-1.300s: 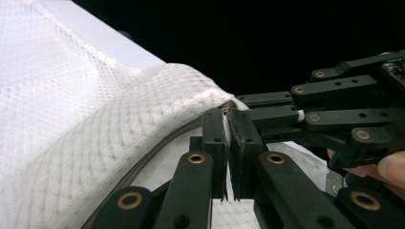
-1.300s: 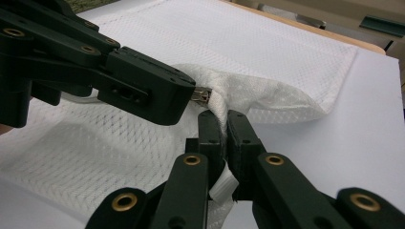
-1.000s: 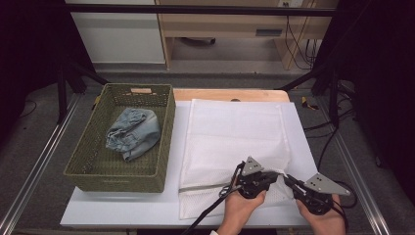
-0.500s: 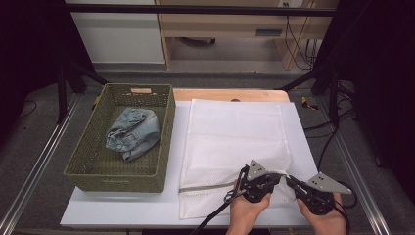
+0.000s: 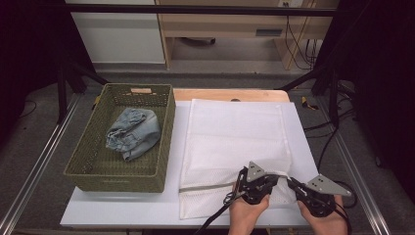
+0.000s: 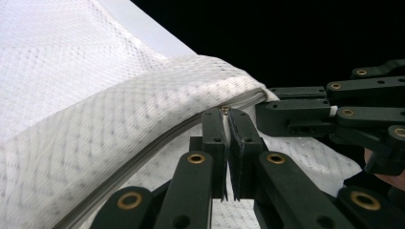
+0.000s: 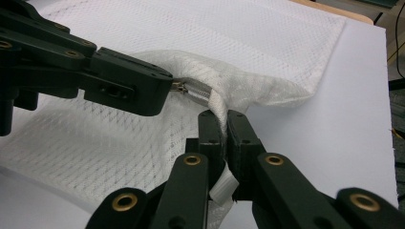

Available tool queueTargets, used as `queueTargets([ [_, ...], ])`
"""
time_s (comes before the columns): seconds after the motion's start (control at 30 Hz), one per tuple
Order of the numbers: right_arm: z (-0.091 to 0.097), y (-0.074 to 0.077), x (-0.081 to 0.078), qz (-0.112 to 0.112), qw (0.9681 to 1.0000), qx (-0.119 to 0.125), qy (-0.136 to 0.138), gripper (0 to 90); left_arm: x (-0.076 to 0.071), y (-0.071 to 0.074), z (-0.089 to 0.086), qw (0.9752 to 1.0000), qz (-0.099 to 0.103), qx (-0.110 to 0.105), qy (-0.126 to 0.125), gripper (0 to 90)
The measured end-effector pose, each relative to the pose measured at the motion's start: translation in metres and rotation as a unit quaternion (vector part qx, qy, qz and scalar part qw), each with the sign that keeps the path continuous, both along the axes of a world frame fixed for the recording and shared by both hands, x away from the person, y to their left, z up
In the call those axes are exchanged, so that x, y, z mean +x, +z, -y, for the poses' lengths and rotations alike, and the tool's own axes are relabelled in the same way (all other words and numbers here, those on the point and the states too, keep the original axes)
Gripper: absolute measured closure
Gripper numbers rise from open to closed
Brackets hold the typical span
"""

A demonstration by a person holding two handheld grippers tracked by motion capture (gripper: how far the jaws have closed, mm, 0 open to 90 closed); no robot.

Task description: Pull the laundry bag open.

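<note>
- White mesh zippered laundry bag (image 5: 235,142) lay flat on the white table board (image 5: 122,210), its zipper edge toward the person at 6 o'clock.
- Left gripper (image 5: 266,178) was clamped on the zipper pull (image 6: 224,110), jaws nearly together.
- Right gripper (image 5: 292,183), at 3 o'clock of the left one and almost touching it, pinched the bag's corner fabric (image 7: 220,107) beside the zipper end; jaws tight on cloth.
- Judged: bag light, limp, will bunch and drag; needs the corner anchored while the pull runs toward 9 o'clock.
- Mesh likely snags; best taken by seam or pull tab.
- Green woven basket (image 5: 161,132) at 9 o'clock of the bag held crumpled blue denim garment (image 5: 133,133).
</note>
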State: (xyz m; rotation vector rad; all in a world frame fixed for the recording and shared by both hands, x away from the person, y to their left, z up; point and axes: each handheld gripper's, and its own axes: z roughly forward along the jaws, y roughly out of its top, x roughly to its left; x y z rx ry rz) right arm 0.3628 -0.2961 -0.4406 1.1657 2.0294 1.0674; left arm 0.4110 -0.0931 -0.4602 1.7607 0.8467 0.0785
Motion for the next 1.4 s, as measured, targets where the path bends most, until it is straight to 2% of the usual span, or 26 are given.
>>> queueTargets([
  [0.3,-0.004,0.0,0.001,-0.006,1.0,0.0,0.004,86.1,-0.002,-0.003,-0.011,0.9999,-0.004,-0.006,0.013,86.5],
  [0.53,-0.003,0.001,0.002,-0.007,1.0,-0.002,0.001,86.2,-0.003,0.0,-0.014,0.9999,0.001,0.004,0.017,86.5],
  [0.77,-0.004,0.001,0.002,-0.008,1.0,-0.001,0.003,86.2,-0.004,0.0,-0.023,0.9998,0.001,0.002,0.022,86.5],
  [0.87,-0.005,0.002,0.002,-0.017,0.9998,0.006,0.002,86.1,-0.007,0.0,-0.025,0.9997,0.003,0.006,0.022,86.5],
  [0.93,-0.006,0.002,0.002,-0.016,0.9999,0.004,0.005,86.1,-0.007,-0.001,-0.027,0.9998,-0.002,0.0,0.02,86.5],
  [1.13,-0.003,0.001,0.003,-0.016,0.9998,0.006,-0.003,86.1,-0.006,-0.001,-0.035,0.9996,-0.004,0.001,0.027,86.5],
  [1.23,-0.003,0.0,0.004,-0.018,0.9998,0.011,0.0,86.1,-0.008,-0.001,-0.039,0.9996,-0.003,0.001,0.028,86.5],
  [1.4,-0.003,0.0,0.004,-0.017,0.9998,0.006,0.001,86.1,-0.008,-0.002,-0.046,0.9993,-0.005,0.003,0.036,86.5],
])
